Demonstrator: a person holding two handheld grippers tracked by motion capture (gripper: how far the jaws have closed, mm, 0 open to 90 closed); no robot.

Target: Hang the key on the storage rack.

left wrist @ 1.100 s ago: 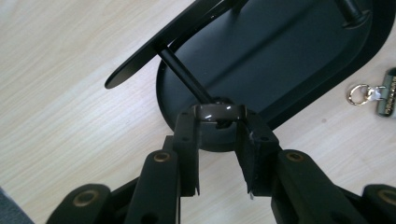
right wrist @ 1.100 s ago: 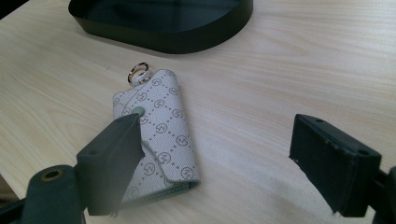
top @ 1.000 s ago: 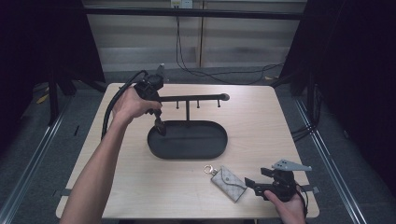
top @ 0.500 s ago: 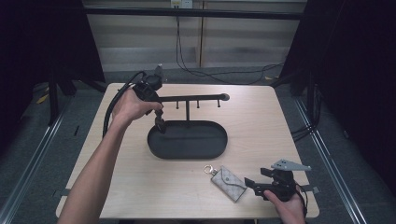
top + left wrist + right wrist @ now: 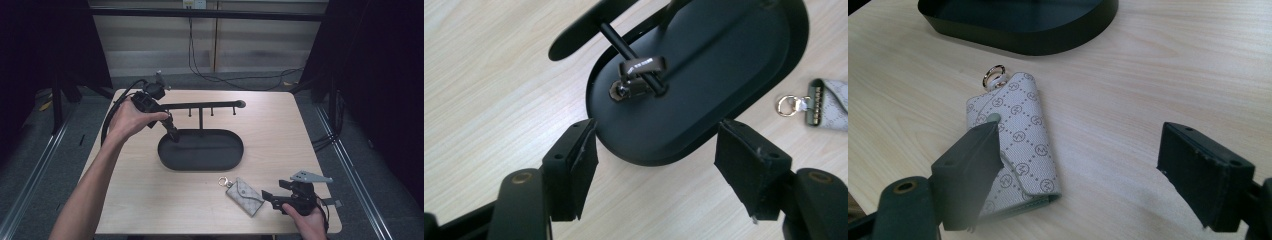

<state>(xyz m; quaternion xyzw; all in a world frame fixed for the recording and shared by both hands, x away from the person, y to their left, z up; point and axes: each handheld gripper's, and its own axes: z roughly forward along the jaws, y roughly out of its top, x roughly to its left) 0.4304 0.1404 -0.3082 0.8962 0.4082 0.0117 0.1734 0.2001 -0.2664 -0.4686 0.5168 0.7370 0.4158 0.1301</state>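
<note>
My work surface is a light wood-grain table with rounded corners. A black oval tray rests directly on it near the centre; a thin post rises from the tray floor and carries a horizontal bar with short pegs. A small grey patterned key pouch with a metal ring lies flat on the table just in front of the tray, toward my right.

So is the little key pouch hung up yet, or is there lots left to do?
Not hung yet. The black stand sits on the table, and the left gripper, jaws just opened, is at the tray's end with nothing clamped. The key pouch lies flat on the table; the right gripper is open beside it. Probably left: grab it, lift it, hook its ring on a peg.
</note>
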